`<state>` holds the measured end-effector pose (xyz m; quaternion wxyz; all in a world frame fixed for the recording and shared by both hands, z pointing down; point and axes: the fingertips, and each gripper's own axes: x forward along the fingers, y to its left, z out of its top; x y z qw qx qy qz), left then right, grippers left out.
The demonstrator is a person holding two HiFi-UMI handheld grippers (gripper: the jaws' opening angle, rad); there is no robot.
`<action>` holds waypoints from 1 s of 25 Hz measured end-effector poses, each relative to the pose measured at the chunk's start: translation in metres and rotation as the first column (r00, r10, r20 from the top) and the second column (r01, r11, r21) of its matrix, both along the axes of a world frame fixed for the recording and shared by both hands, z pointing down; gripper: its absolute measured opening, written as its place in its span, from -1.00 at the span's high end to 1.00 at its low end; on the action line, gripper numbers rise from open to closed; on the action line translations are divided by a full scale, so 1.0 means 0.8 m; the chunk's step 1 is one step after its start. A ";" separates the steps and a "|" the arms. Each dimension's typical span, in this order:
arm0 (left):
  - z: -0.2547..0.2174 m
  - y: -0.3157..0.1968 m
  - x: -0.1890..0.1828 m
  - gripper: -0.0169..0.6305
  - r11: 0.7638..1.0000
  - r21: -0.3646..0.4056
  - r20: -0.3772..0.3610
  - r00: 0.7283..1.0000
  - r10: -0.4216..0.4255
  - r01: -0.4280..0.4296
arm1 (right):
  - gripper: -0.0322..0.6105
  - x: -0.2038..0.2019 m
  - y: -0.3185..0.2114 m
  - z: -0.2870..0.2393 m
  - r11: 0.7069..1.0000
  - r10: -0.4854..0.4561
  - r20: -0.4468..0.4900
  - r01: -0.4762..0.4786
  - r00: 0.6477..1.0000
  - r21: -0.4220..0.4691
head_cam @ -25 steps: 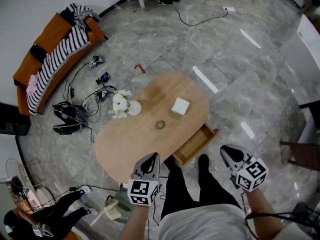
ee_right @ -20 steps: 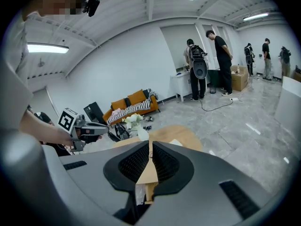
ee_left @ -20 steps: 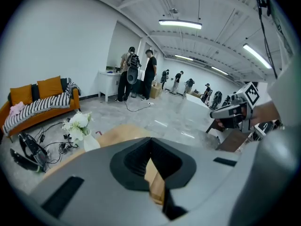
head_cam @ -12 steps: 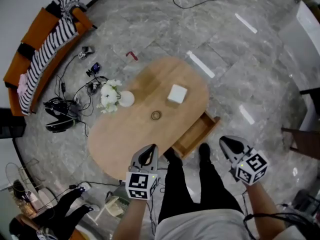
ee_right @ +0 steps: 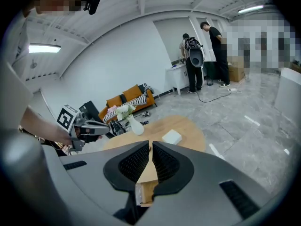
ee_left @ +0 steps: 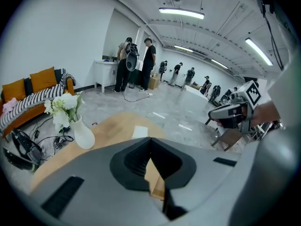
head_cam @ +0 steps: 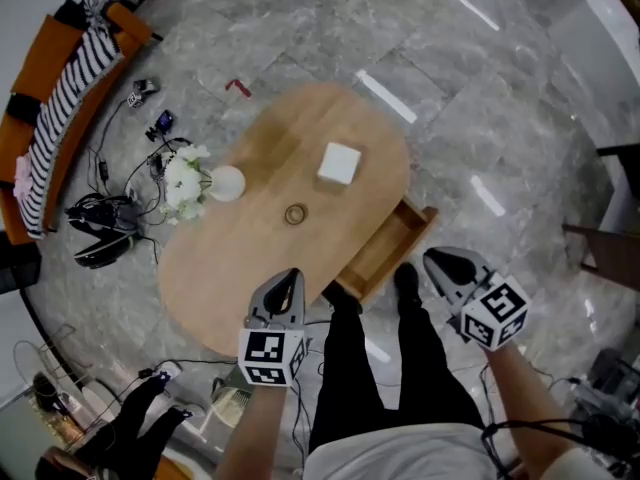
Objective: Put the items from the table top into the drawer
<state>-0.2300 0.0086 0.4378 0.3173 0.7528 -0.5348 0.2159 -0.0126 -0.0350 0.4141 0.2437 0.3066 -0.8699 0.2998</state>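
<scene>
Head view: oval wooden table [head_cam: 240, 268] on a grey marble floor [head_cam: 480, 98], person standing at its near edge.

Drawer [head_cam: 385, 253]: pulled out from the table's near right side, standing open. Its inside looks like bare wood from the head view.

Items on the table top, 3 seen:
- white box [head_cam: 339, 163], toward the far right end, well apart from the drawer;
- small ring-shaped item [head_cam: 295, 213], near the middle, between the box and the near edge;
- white vase [head_cam: 226, 182] with white flowers [head_cam: 182, 180], at the left edge.

Left gripper [head_cam: 291, 275]: above the table's near edge, apart from every item. Jaws pressed together, nothing between them.

Right gripper [head_cam: 435, 260]: off the table, over the floor just right of the open drawer. In its own view the jaws are drawn together to a thin slit, nothing between them.

Both grippers tilt forward and down toward the table.

Surroundings: orange sofa [head_cam: 40, 58] with a striped cloth [head_cam: 60, 98] at far left; cables [head_cam: 130, 178] on the floor beside the table.
</scene>
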 end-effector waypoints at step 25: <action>0.172 -0.016 0.001 0.94 0.985 -0.087 0.030 0.988 0.150 -0.147 | 0.76 -0.030 -0.001 0.136 0.997 0.030 0.008 -0.030 1.000 -0.067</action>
